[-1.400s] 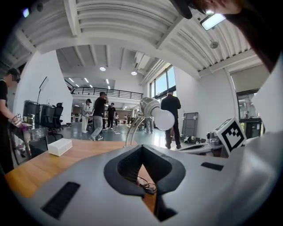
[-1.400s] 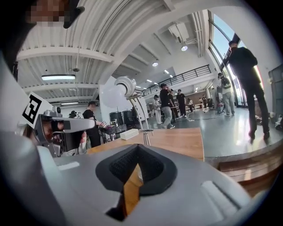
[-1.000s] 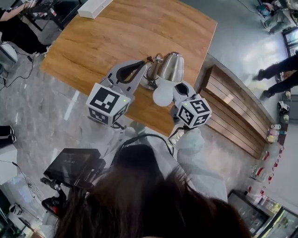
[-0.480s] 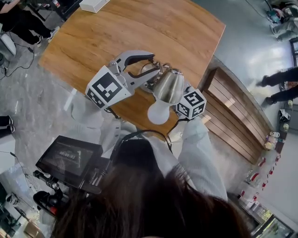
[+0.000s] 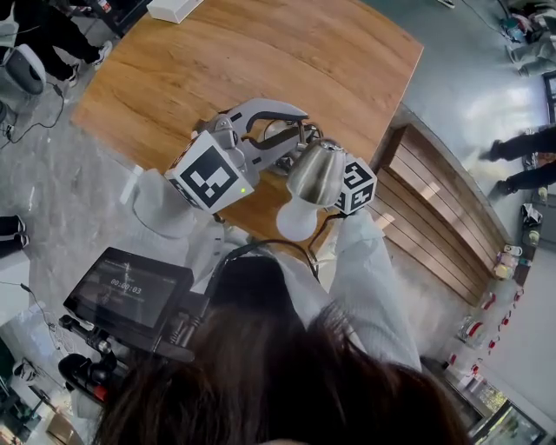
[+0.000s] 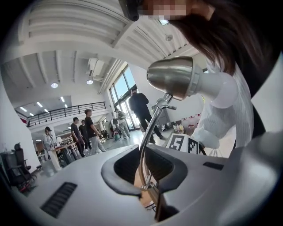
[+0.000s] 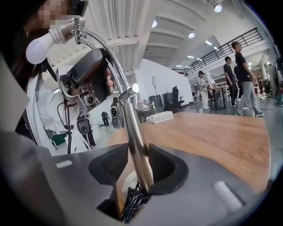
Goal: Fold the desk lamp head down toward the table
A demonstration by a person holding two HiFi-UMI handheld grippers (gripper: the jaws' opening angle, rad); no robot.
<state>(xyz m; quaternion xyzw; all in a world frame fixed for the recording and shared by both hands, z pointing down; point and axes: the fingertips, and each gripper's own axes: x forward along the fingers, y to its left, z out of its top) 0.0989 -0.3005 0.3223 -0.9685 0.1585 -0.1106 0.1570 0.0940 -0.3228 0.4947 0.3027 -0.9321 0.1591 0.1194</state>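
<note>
The desk lamp stands near the table's near edge. Its steel shade [image 5: 314, 169] and white bulb [image 5: 297, 217] tip toward me. My left gripper [image 5: 300, 130] reaches in from the left. Its jaws are closing around the thin lamp arm [image 6: 150, 132], a sliver of gap left beside the rod. The shade [image 6: 172, 77] hangs above it. My right gripper [image 7: 135, 170] is mostly hidden behind the shade in the head view, where only its marker cube [image 5: 354, 185] shows. Its jaws are closing on the thicker lamp post [image 7: 132, 132], with a gap on the left side.
The wooden table [image 5: 261, 52] stretches away, with a white box [image 5: 174, 9] at its far edge. A slatted bench [image 5: 434, 209] runs along the right. A dark screen [image 5: 130, 287] sits by my left side. Several people stand in the room [image 6: 88, 128].
The shade and bulb have swung toward me, past the table's near edge. The left gripper let go, rolled and shifted along the lamp. The right gripper slid in under the shade.
</note>
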